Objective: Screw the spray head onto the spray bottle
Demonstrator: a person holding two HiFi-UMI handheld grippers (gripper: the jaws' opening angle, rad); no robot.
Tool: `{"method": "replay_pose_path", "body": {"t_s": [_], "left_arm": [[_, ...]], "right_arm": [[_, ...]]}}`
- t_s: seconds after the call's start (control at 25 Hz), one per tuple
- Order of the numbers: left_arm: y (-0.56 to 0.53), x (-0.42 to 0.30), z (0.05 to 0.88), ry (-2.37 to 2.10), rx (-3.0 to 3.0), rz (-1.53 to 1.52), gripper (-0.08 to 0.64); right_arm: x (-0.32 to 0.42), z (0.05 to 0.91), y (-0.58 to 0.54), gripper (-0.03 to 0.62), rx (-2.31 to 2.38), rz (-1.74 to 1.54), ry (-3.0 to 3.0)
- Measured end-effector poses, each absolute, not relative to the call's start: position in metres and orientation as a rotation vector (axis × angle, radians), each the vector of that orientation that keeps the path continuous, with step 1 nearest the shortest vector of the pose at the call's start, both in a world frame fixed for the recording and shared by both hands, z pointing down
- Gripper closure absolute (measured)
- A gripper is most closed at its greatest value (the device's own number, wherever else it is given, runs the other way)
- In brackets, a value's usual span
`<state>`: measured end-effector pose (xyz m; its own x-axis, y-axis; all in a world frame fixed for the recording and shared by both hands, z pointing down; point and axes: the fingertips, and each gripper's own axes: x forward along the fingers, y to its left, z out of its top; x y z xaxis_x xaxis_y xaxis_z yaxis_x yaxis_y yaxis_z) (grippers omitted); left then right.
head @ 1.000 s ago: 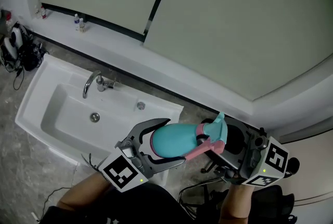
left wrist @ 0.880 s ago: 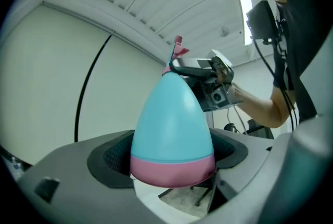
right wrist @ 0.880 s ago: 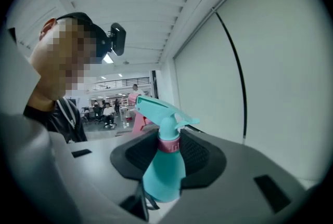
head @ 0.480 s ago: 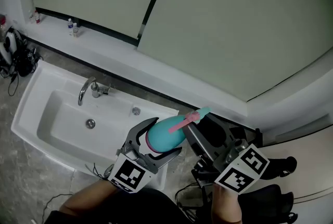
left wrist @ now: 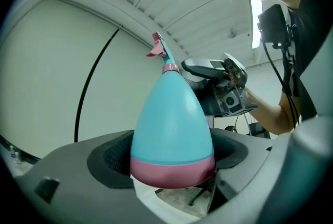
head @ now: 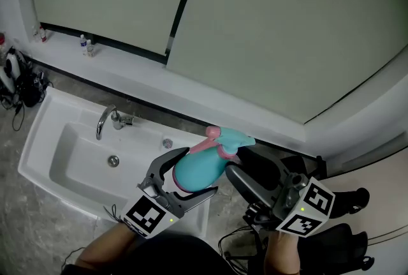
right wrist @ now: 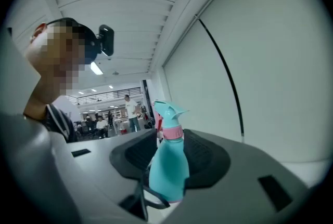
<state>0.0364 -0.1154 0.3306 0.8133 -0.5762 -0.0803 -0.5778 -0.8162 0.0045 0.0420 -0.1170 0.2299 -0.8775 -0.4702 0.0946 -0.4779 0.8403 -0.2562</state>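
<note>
The teal spray bottle with a pink base band is held up above the sink's right end, my left gripper shut on its body. In the left gripper view the bottle fills the gap between the jaws. The teal and pink spray head sits on the bottle's neck and is seen again, small, as the spray head. My right gripper is just to the right of the bottle, jaws apart and not pressing on it. In the right gripper view the bottle and spray head show between the jaws.
Below left is a white sink with a chrome faucet. Small bottles stand on the ledge under the pale wall panels. Cables and headphones lie at the far left. A black chair is below my right gripper.
The right gripper, around the spray head a second ago, has turned and dropped back to the lower right. The spray head has swung round on the neck. The bottle shifted slightly left.
</note>
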Motion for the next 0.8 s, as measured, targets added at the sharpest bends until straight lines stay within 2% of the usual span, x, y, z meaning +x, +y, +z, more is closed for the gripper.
{"method": "replay_pose_path", "body": {"t_s": [0.2,0.32,0.4,0.56,0.68,0.72,0.8], "left_arm": [[-0.095,0.04,0.311,0.7,-3.05,0.216,0.13],[-0.079,0.045,0.302,0.534,-3.106,0.245,0.13],[-0.072,0.048,0.301,0.47,-3.114,0.209,0.13],[-0.068,0.052,0.305,0.444,-3.101,0.109,0.13],[-0.068,0.052,0.3,0.449,-3.109,0.142,0.13],[-0.068,0.052,0.297,0.451,-3.114,0.161,0.13],[-0.07,0.051,0.294,0.459,-3.125,0.189,0.13]], "right_arm": [[0.058,0.207,-0.098,0.45,0.246,0.402,-3.163],[0.055,0.198,-0.092,0.372,-0.058,0.436,-3.222],[0.05,0.195,-0.084,0.351,-0.221,0.445,-3.224],[0.032,0.19,-0.076,0.351,-0.315,0.41,-3.178],[0.03,0.185,-0.076,0.354,-0.285,0.37,-3.163],[0.031,0.183,-0.078,0.371,-0.258,0.353,-3.175],[0.033,0.177,-0.083,0.454,-0.197,0.31,-3.214]]}}
